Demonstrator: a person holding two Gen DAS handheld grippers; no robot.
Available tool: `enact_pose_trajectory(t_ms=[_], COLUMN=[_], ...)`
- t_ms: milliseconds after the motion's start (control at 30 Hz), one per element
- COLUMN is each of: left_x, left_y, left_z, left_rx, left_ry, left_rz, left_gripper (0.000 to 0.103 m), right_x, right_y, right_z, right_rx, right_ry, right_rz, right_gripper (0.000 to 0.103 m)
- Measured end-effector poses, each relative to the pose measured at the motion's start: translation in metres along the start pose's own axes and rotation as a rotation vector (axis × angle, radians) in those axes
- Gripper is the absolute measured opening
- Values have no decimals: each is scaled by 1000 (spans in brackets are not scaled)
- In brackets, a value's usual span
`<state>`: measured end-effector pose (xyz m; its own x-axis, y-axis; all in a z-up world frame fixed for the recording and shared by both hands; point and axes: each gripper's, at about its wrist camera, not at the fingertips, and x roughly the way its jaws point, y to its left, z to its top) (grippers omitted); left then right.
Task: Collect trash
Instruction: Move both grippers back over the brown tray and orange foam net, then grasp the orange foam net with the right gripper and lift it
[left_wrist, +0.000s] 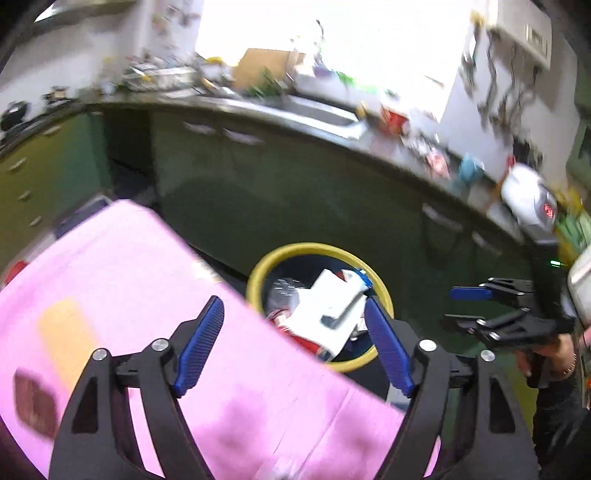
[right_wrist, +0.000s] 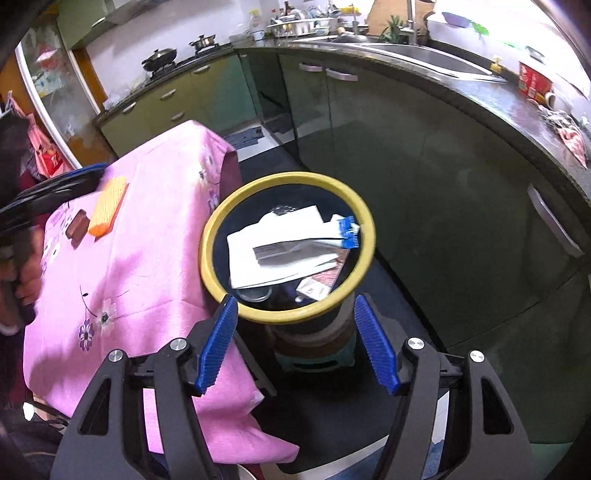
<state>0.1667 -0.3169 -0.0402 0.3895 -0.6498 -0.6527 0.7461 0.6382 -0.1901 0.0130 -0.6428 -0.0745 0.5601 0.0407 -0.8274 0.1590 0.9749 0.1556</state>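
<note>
Both tongs, left (left_wrist: 295, 343) and right (right_wrist: 295, 343), gape empty above the bin (right_wrist: 214, 229) beside the desk (right_wrist: 147, 258), placed for easy drops.

We see a pink flowered tablecloth (right_wrist: 122, 258) draped over the tabletop, hanging down at its near corner. Behind it, green cabinet doors (right_wrist: 369, 155) with silver handles curve around the room under a dark tabletop (right_wrist: 491, 103). A steel sink (right_wrist: 424, 55) is set into that surface, with a red printed tub (right_wrist: 533, 82) near it and a crumpled cloth (right_wrist: 570, 136) farther right. At the far left of the run, a black wok (right_wrist: 159, 58) and a small lidded pot (right_wrist: 202, 41) stand on the stove. A dish rack (right_wrist: 299, 26) stands near the corner. In the blurred left wrist view, a white appliance with a red display (left_wrist: 532, 201) stands at the right.
</note>
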Motion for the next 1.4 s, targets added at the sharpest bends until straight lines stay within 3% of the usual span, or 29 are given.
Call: enact_pose_trajectory(t_ms=[200,333,500,633,800,1000,1233,1400], left_x=[-101,-143,-168,-187,-192,-192,-188,-186], left_y=[56,104,168,203,202,204,204,203], left_z=[-56,-88,-115,-133,-135,-140,-141,-141], left_rx=[-87,-147,-275,-362,-348,-368,-373,-371], left_ry=[-188,-258,-304,-318,-322,-312,-301,-293], left_rz=[227,402,556,586,632,610,597,589], left_gripper=[92,95,96,96,96,96,96,96], right_x=[20,35,72,114,171,214,235,239], right_y=[56,122,212,272,333,357,367,373], right_z=[25,53,96,124,146,154,151,149], right_rx=[-92,-192,-278,-285,-354,-361,-377,-361], right_ry=[33,40,72,161,238,303,309,303], right_rz=[36,93,197,284,212,151,75,87], right_gripper=[66,66,66,66,71,71,71,37])
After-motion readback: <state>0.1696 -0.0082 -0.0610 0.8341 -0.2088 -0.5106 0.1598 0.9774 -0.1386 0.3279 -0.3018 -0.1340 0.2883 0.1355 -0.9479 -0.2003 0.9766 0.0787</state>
